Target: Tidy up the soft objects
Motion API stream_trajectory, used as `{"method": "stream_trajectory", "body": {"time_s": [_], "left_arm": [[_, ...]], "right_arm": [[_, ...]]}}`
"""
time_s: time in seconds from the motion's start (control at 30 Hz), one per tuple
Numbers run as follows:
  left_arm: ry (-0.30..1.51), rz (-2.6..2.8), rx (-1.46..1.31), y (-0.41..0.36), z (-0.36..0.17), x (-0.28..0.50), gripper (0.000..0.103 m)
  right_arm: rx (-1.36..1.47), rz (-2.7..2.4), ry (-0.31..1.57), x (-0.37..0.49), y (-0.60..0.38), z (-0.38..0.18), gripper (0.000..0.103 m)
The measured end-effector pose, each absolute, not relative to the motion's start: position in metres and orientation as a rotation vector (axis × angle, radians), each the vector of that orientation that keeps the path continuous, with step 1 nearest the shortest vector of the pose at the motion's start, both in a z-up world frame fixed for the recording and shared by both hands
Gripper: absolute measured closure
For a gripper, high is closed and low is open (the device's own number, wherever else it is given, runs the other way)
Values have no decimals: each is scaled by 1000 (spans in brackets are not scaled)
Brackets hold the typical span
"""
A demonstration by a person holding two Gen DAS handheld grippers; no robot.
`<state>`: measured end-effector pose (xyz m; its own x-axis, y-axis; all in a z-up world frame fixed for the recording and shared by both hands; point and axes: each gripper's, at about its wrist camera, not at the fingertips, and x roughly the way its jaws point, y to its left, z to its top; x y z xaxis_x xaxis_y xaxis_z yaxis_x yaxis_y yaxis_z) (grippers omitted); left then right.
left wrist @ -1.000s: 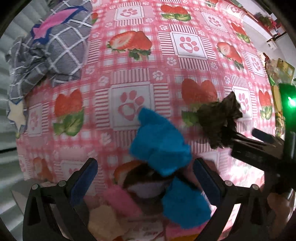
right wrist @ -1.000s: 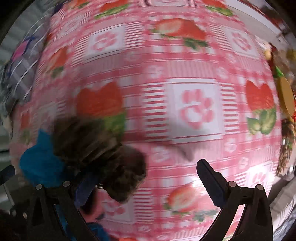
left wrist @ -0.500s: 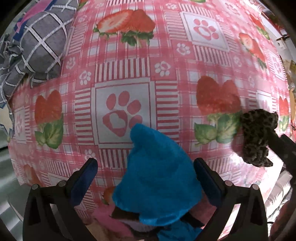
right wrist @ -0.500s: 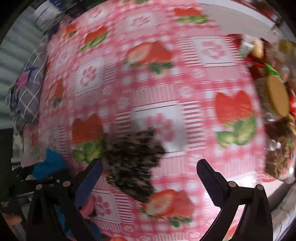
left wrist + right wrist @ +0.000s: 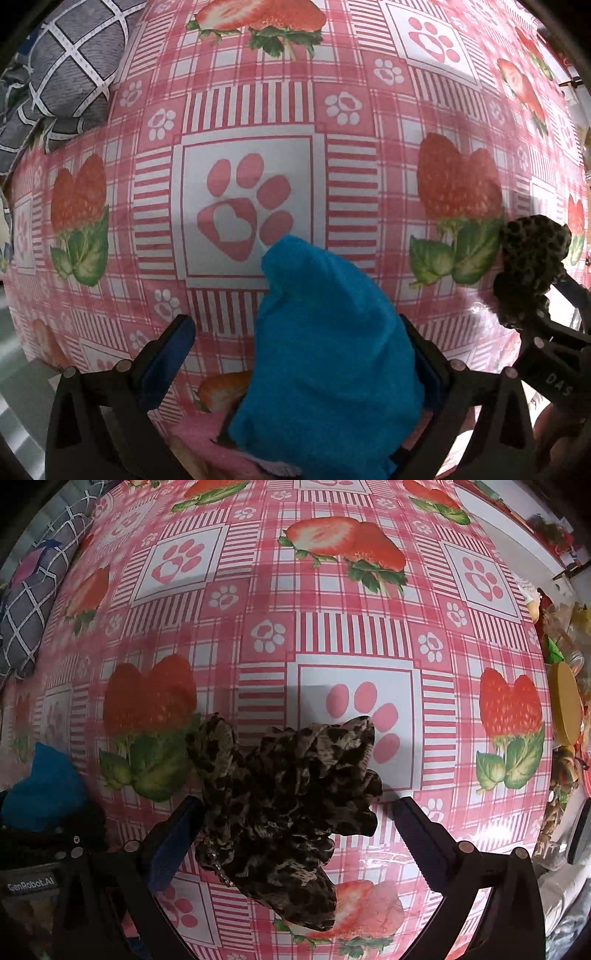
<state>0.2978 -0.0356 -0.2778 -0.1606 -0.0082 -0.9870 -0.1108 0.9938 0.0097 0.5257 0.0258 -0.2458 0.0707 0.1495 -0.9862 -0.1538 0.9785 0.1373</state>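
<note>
Two cameras are showing this moment, starting with the left wrist view. Its left gripper is pointing down at a pink tablecloth printed with strawberries and paw marks. The two blue-padded fingers are standing wide apart, and a blue plush toy is filling the gap between them, leaning against the right-hand finger; whether anything is actually pinching it cannot be told. Pink plush parts are peeking out beneath it at the bottom edge. A grey checked cushion is lying at the far left corner. At the right edge, the other gripper is carrying a leopard-print scrunchie. In the right wrist view, the right gripper is also spread wide, fingers well apart, while the scrunchie is sitting bunched against the left-hand finger, seemingly hooked or draped there rather than squeezed. Jars and clutter are crowding the table's right edge. Both soft things look light, limp and squashy, not fragile. They are likely sagging and shifting when lifted, so a hold through the thickest middle of the plush, or across a full bunch of the scrunchie's folds, seems safest; a loose edge would probably slip free.
</note>
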Motion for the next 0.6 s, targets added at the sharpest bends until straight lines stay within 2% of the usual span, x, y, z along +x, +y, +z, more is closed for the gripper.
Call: {"method": "stream_trajectory", "body": {"time_s": [0.1,0.17,0.2,0.23,0.27,0.3,0.33,0.37,0.4,0.47,0.6], "left_arm": [[1759,86,-86,-42,-274,302,0],[1744,86,-89,-43,-272,300,6],[1727,79,-78,-46,-268,298,9],[1712,69,-66,-48,-265,296,18],[1691,50,-44,-53,-259,295,31],[1677,36,-26,-56,-255,294,41],[1667,13,-7,-59,-251,294,66],[1666,-8,-13,-61,-249,295,75],[1661,-23,-44,-60,-245,295,75],[1613,-19,-69,-57,-233,293,75],[1518,3,-95,-47,-202,286,75]], "right_arm": [[-33,253,1527,531,32,-249,0],[-25,258,1534,530,33,-249,1],[-34,255,1521,528,33,-247,6],[-46,262,1504,525,33,-244,13],[-56,267,1491,524,37,-243,17],[-60,276,1480,522,37,-240,29],[-68,289,1463,520,39,-236,46],[-69,302,1453,518,41,-232,54],[-52,323,1448,516,42,-228,61],[16,339,1453,514,37,-222,64],[82,370,1420,509,28,-202,64]]}}
